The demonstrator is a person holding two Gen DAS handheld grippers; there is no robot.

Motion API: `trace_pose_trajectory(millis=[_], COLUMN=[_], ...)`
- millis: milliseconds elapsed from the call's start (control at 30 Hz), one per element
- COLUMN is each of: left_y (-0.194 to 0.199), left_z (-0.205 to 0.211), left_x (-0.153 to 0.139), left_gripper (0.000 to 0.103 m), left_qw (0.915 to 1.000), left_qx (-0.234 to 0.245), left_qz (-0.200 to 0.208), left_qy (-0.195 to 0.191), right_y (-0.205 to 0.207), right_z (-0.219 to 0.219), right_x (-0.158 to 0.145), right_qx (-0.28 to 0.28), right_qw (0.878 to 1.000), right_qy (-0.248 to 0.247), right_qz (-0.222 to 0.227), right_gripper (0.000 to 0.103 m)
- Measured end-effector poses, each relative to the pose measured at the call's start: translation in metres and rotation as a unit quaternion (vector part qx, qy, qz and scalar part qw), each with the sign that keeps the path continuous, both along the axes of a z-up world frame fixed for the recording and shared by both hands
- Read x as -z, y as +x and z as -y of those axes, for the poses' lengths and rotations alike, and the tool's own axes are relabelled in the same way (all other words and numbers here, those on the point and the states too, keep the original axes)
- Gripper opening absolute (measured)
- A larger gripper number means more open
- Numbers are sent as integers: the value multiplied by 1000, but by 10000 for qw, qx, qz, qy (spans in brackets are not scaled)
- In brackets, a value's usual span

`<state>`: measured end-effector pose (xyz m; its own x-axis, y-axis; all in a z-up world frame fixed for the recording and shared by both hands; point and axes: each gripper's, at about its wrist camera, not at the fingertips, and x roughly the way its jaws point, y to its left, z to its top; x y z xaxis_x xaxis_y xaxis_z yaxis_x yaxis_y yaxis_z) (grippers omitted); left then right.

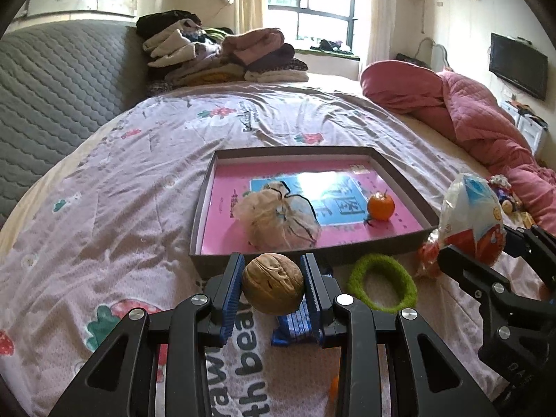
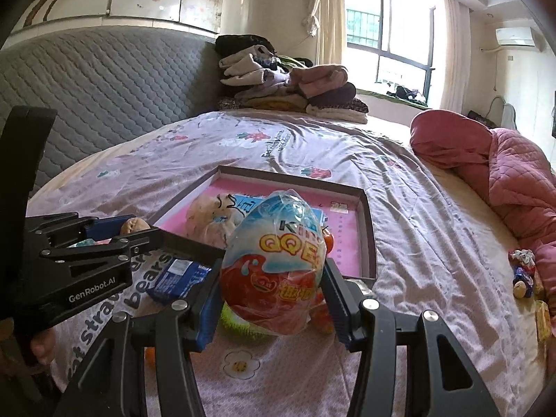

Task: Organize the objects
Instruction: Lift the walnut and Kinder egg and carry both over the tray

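Observation:
My left gripper (image 1: 272,281) is shut on a brown walnut (image 1: 272,283), held just in front of the near wall of a shallow box (image 1: 201,205) with a pink floor. In the box lie a bagged bundle (image 1: 278,220) and a small orange (image 1: 381,206). My right gripper (image 2: 272,290) is shut on a large wrapped toy egg (image 2: 274,264), held above the bed near the box's right front corner (image 2: 370,243). The egg also shows in the left wrist view (image 1: 472,215). The left gripper (image 2: 139,231) with the walnut (image 2: 133,225) shows at left in the right wrist view.
A green fuzzy ring (image 1: 382,283) and a blue packet (image 1: 293,328) lie on the bedsheet in front of the box. Small sweets (image 2: 524,274) lie at the right by a pink quilt (image 2: 504,180). Folded clothes (image 1: 222,55) are piled at the headboard.

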<state>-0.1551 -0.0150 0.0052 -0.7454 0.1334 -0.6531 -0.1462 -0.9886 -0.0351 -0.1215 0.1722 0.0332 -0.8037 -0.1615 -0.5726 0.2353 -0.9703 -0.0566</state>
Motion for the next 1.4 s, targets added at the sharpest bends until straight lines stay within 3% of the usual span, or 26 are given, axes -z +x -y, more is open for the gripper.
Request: trace_pose_trajectory(millis=[667,1400], left_y=[-32,-74], left_z=[18,13], left_x=[-23,-51], left_gripper=[34,34], left_qw=[9992,9986], left_qx=[-272,-261], left_qz=[-297,-453], left_qy=[16,-6], right_y=[-30,-66], right_z=[1,0], right_x=[-28,-64], right_qx=[37,91], right_qw=[9998,9986], right_qy=[-9,-60], right_qz=[-199,-511], right_gripper=[53,53])
